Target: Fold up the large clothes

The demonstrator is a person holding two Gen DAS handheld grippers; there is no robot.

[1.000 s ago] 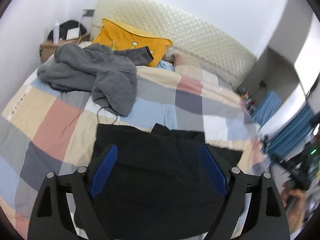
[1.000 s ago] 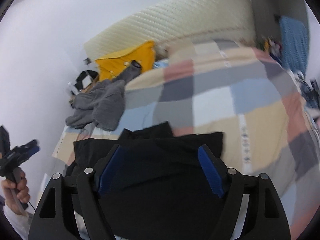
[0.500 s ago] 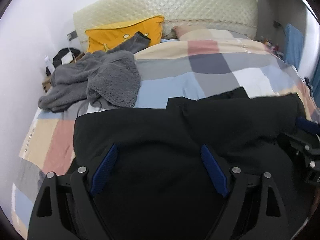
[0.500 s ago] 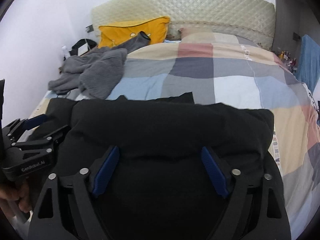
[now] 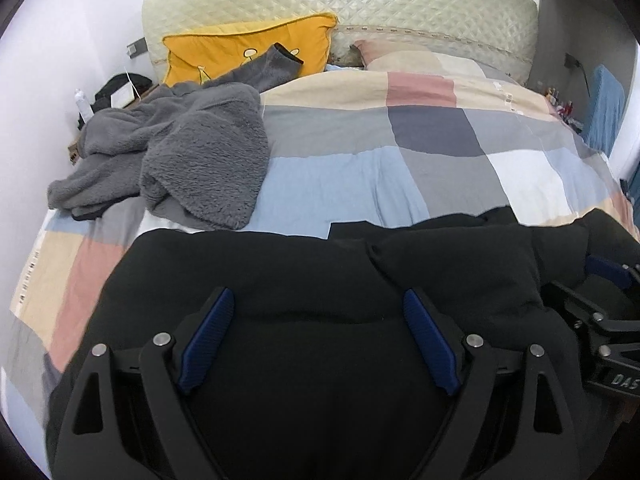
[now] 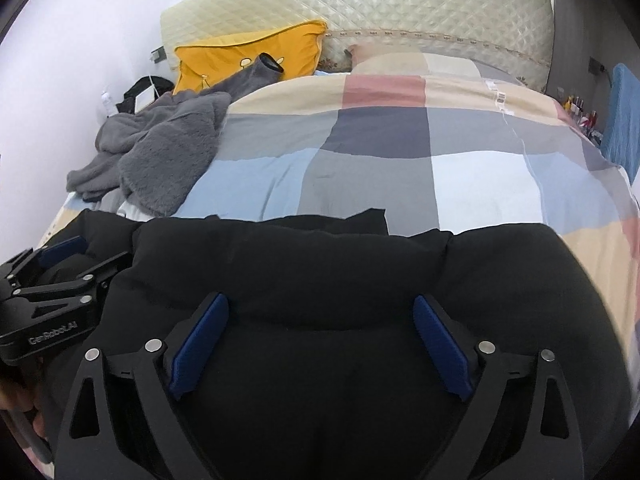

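Left wrist view: the left tongs (image 5: pixel 316 340) are seen spread wide, both blue pads (image 5: pixel 206 340) clear of cloth, nothing pinched. Below and ahead of them lies the black garment (image 5: pixel 320 272), bunched in a thick roll across the near part of the bed (image 5: pixel 360 168). At the right edge of this view the right tongs (image 5: pixel 592 312) are partly visible beside the same roll.

Right wrist view: the right tongs (image 6: pixel 320 344) are likewise released; their jaws have just been opening, and the black garment (image 6: pixel 320 264) sits under the gap between the pads, not gripped. The left tongs (image 6: pixel 60 272) appear at the left edge, near the garment's end.

Handling, judged: the garment looks thick and soft, probably padded or fleece-lined, limp with no stiffness of its own. Moderate weight is expected, and sag is expected between 2 hold points. The matt cloth should not slip from ribbed pads, but a thick fold may fill the jaws. Nothing fragile is noted.

Hold points, judged: 1 at each outer end of the roll, on a single edge layer or hem, so that the 2 tongs stay well apart and the cloth can be drawn flat. Exact hems and sleeves cannot be told; the black surface hides seams.

Further out: a grey fleece garment (image 5: pixel 180 152) is heaped at the far left, a yellow pillow (image 5: pixel 240 52) rests against the quilted headboard (image 5: pixel 400 8).
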